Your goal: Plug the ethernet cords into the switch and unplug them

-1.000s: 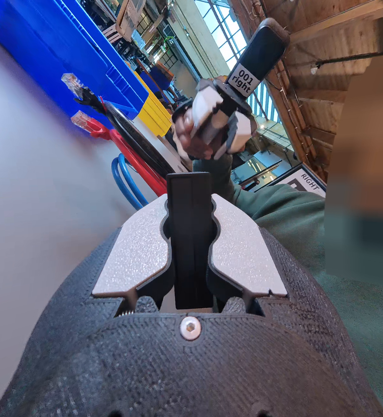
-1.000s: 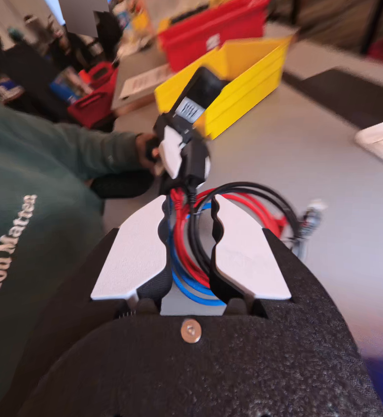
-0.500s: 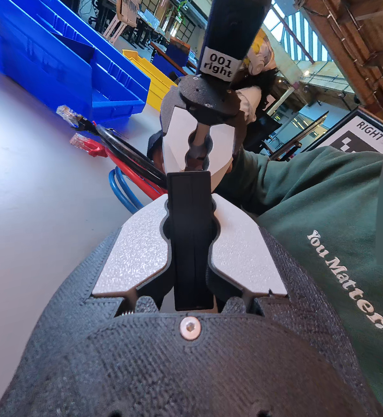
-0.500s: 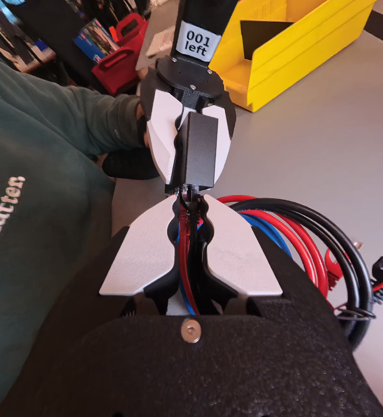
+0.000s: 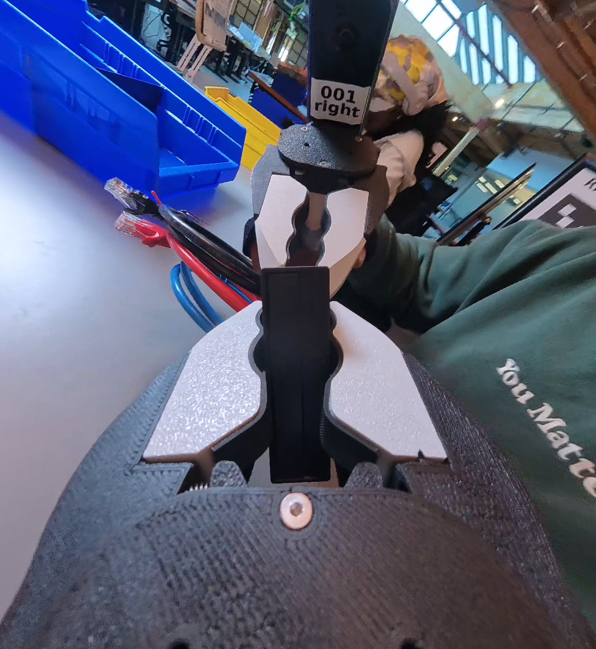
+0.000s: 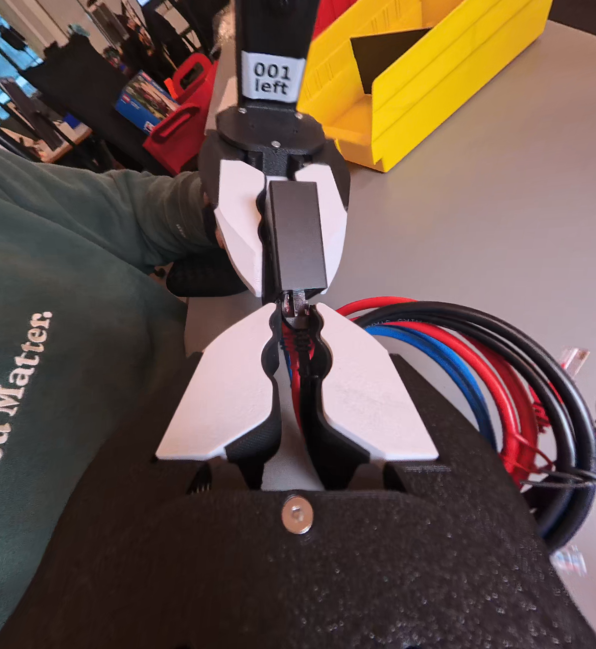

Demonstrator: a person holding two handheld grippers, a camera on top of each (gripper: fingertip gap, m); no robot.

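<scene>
My left gripper (image 5: 294, 316) is shut on the small black switch (image 5: 294, 368), which stands upright between its fingers. My right gripper (image 6: 295, 310) is shut on the plug end of the black ethernet cord (image 6: 303, 372). The plug's clear tip (image 6: 294, 298) meets the port at the near end of the switch (image 6: 296, 238). How deep it sits I cannot tell. The grippers face each other tip to tip: the left gripper (image 6: 291, 281) shows in the right wrist view, the right gripper (image 5: 303, 260) in the left wrist view.
Coiled red (image 6: 493, 368), blue (image 6: 440, 351) and black cords lie bundled on the grey table (image 6: 482, 228) at my right. Loose plugs (image 5: 120, 188) point at the blue bins (image 5: 96, 116). A yellow bin (image 6: 412, 87) stands behind the left gripper. The person's green sleeve (image 6: 78, 228) fills the left. The grippers are tip to tip, or close to it.
My right gripper was open over the cords, then shut on the black cord's plug. The two grippers came together, and the plug now sits at the switch's port.
</scene>
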